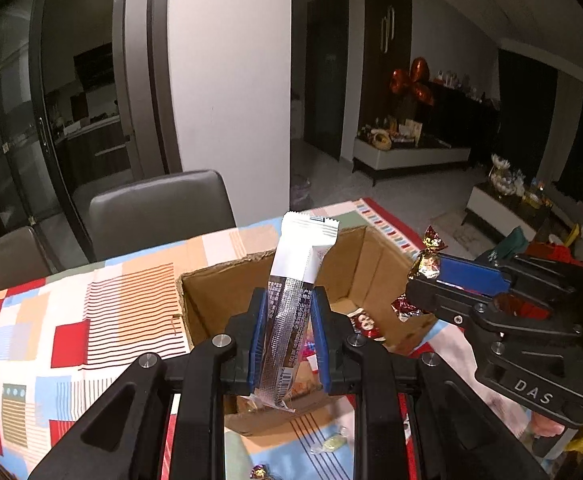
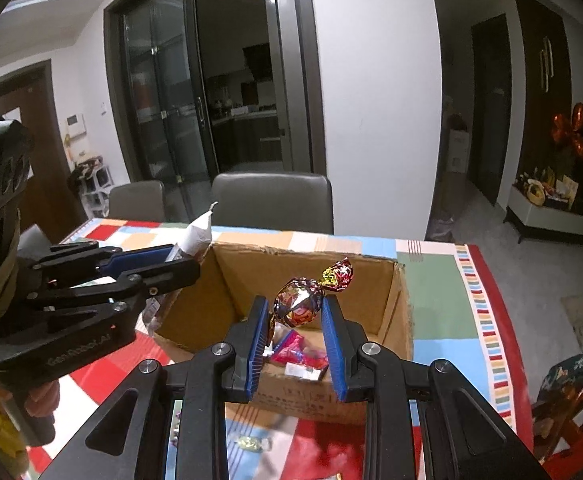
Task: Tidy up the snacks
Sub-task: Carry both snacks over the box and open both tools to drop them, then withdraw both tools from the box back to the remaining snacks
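over corrugated cardboard box (image 2: 387, 304), tongs (image 2: 296, 312) pinch crinkly foil candy (image 2: 297, 304)

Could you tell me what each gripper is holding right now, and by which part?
The left gripper holds a long white snack stick by its lower half; the right gripper holds a foil-wrapped candy by its round body.

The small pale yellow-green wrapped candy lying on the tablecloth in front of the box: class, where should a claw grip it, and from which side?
Grip the plump middle of the small pale yellow-green wrapped candy, coming from above. It lies flat on the patchwork tablecloth, its thin twisted wrapper ends sticking out sideways, so the pads should probably close across its short width.
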A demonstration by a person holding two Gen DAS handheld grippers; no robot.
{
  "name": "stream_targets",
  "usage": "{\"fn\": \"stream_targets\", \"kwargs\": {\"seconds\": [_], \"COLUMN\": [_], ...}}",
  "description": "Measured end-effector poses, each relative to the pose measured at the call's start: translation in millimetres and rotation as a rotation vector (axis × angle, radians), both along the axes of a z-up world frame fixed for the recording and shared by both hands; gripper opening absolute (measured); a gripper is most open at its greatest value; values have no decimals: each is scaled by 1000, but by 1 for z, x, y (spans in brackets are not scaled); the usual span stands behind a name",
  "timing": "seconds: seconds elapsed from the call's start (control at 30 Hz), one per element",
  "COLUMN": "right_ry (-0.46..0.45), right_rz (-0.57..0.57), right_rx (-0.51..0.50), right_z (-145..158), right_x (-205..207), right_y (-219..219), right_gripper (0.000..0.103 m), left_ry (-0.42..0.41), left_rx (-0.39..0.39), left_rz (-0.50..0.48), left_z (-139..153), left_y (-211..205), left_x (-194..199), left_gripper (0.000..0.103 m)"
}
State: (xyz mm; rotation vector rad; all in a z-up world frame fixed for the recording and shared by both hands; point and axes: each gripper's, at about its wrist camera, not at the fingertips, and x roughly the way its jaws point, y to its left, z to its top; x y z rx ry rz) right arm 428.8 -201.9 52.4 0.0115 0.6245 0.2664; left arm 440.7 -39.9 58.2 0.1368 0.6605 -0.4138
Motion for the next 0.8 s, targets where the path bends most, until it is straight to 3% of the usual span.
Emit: {"fn": "stream_targets", "kwargs": {"seconds": [0.13, 0.17, 0.2, 0.23, 0.27, 0.4, 0.8], "right_ry": [19, 22, 30, 37, 43, 18, -13], "right_rz": [-7, -9, -10, -13, -24, -52, -60], "right_rx": [-5, -13, -23, -26, -29, -60, -4], "right_z": [-7, -9, -11, -12, -13, -17, -20], "right_x": [11, 13, 15, 17, 17, 5, -51], "right_y": [1, 1, 2, 2, 1, -2, -10], "right_gripper": [29, 30, 36, 42, 55, 57, 57], "left_ry": [25, 21, 9, -5, -22, -59, -141], "left_rx": [17, 26, 37, 41, 45, 55, 56], "left_rz": [18, 27, 43, 52, 57, 59, 15], "left_z": [-11, -12, -13, -13, -13, -12, -12], "left_y": [-3, -4, -5, -5, -3, 3, 4], "left_x": [15, 16, 15, 12, 8, -9, -72], "left_gripper": [23, 30, 42, 48, 56, 60, 61]}}
